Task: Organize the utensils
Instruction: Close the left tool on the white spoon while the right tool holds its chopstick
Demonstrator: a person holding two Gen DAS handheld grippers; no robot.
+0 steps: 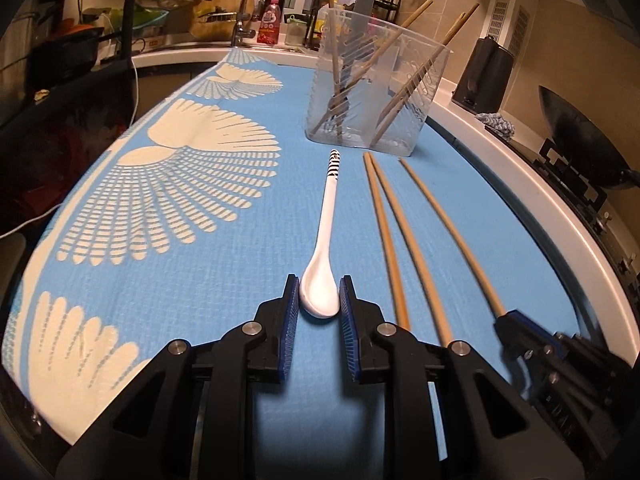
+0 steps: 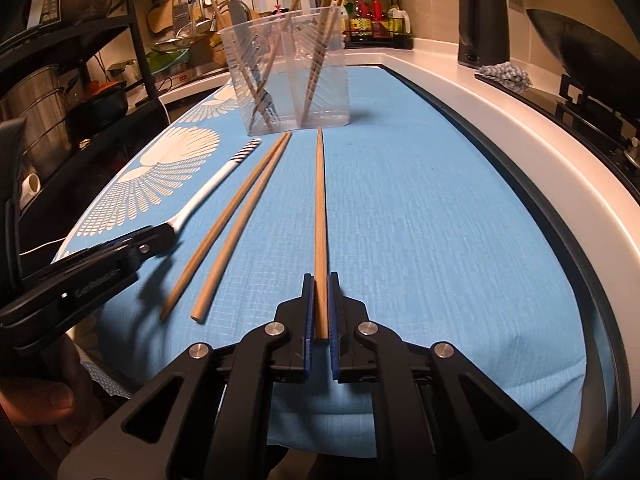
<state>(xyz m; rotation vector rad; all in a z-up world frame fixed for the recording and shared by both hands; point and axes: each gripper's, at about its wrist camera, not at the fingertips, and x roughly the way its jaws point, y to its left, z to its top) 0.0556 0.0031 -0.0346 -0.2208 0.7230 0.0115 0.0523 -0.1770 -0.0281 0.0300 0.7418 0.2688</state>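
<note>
On the blue mat (image 1: pixel 224 288) in front of the clear holder (image 1: pixel 376 92), four utensils lie loose: a white spoon (image 1: pixel 326 240), a pair of chopsticks (image 1: pixel 396 240) touching at their far tips just right of it, and a single chopstick (image 2: pixel 320 216) further right. The holder stands at the far end of the mat and already has several chopsticks leaning in it, along with what looks like a fork in one compartment, so part of the sorting seems done. The left gripper (image 1: pixel 319 300) has its pads pressed against both sides of the spoon's bowl, clenched on it while the spoon lies flat on the mat with its striped handle pointing toward the holder. The right gripper (image 2: pixel 320 308) is clamped on the near end of the single chopstick, whose far tip reaches almost to the holder's base; it too seems to rest on the mat. So both tools have a grasp, yet neither item is lifted. By my reading, what remains is carrying these two over to the holder and dropping each in, then coming back for the pair between them, which nothing touches. Which compartment takes spoons I cannot tell.
</note>
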